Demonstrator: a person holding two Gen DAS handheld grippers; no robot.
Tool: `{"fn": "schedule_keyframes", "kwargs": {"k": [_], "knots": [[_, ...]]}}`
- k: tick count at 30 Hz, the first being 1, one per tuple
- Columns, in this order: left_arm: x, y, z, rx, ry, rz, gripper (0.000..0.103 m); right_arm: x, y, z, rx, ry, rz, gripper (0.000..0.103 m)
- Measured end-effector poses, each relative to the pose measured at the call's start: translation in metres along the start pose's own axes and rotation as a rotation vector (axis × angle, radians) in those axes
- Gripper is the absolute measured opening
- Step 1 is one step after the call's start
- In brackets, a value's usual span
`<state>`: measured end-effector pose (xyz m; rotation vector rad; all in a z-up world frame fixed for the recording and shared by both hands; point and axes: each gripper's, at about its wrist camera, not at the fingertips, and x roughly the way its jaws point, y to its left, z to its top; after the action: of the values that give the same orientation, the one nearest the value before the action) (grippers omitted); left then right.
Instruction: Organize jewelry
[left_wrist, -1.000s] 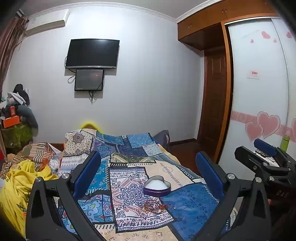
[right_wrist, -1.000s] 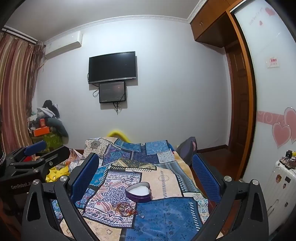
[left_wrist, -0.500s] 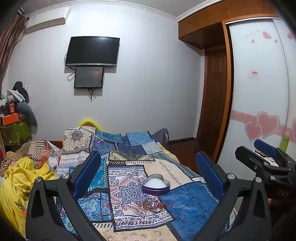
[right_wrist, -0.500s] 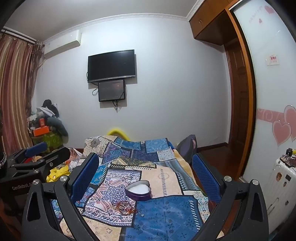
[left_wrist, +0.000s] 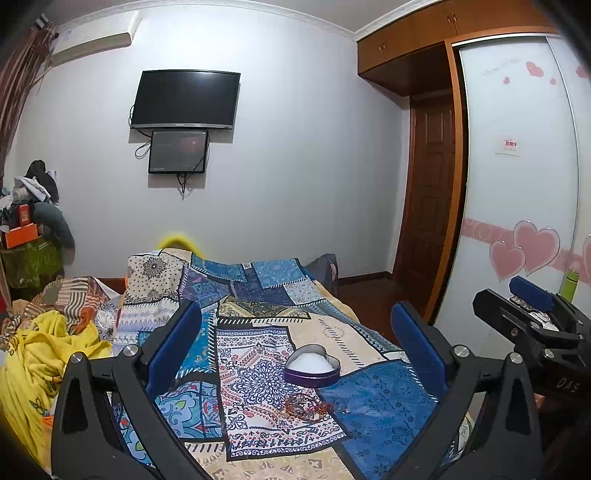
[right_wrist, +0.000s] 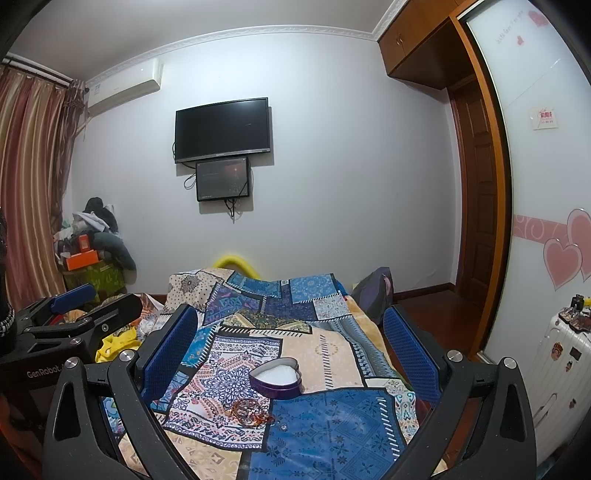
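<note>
We cannot tell the pieces in the reddish jewelry tangle (left_wrist: 308, 404) apart, and the frame edge cuts off the white suitcase (right_wrist: 557, 373).

open heart-shaped tin (left_wrist: 312, 366), beaded bracelets (left_wrist: 306, 404) heaped just beside

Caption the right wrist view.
Open right claw above patchwork bedspread, purple heart-shaped tin and reddish bead bracelets ahead.

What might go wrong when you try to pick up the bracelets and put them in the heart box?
The beaded bracelets lie tangled in a heap on soft bedding, so a gripper might lift several together or snag the patchwork bedspread. The heart-shaped box sits on that soft cover and may tip if nudged.
</note>
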<state>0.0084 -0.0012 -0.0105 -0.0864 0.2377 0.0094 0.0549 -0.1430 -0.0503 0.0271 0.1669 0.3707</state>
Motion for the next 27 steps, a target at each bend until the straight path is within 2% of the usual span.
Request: {"fn": "schedule_keyframes", "kwargs": {"k": [27], "knots": [[-0.0007,-0.0041,0.0013,0.014,-0.003,0.006,0.103,-0.0017,0.0006,0.0011,0.002,0.0,0.001,0.1]]}}
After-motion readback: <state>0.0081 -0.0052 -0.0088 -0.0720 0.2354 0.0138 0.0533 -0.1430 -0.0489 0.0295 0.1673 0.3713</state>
